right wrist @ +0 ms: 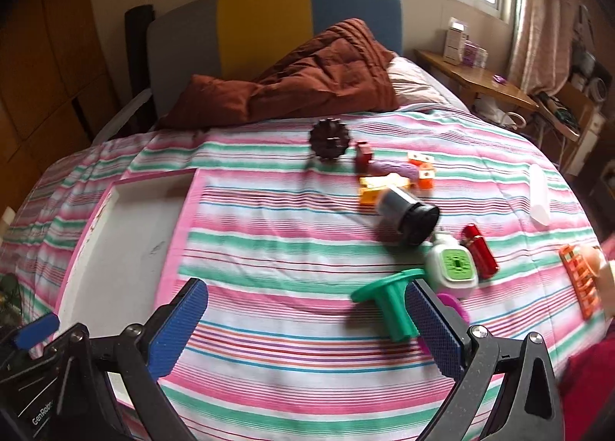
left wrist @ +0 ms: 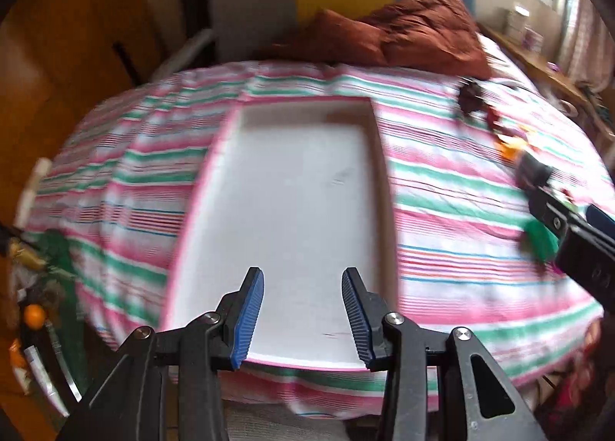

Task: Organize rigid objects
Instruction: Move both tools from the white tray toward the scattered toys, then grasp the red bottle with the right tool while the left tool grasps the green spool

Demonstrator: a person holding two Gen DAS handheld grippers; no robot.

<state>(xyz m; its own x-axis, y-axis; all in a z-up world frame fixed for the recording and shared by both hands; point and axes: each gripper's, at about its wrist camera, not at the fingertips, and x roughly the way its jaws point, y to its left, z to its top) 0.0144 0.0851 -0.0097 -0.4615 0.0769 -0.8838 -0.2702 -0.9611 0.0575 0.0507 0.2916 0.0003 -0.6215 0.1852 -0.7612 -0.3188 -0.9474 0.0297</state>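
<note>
1. My left gripper (left wrist: 303,316) hovers over the empty white pink-rimmed tray (left wrist: 215,156), fingers apart, holding nothing.
2. My right gripper (right wrist: 307,329), fingers spread, nears the green plastic spool (right wrist: 392,306); every toy lies loose on the striped bed (right wrist: 269,249), so I judge sorting unstarted.

The left gripper (left wrist: 303,316) hangs spread over a white pink-rimmed tray (left wrist: 284,179) on the striped bedspread (left wrist: 461,191).
</note>
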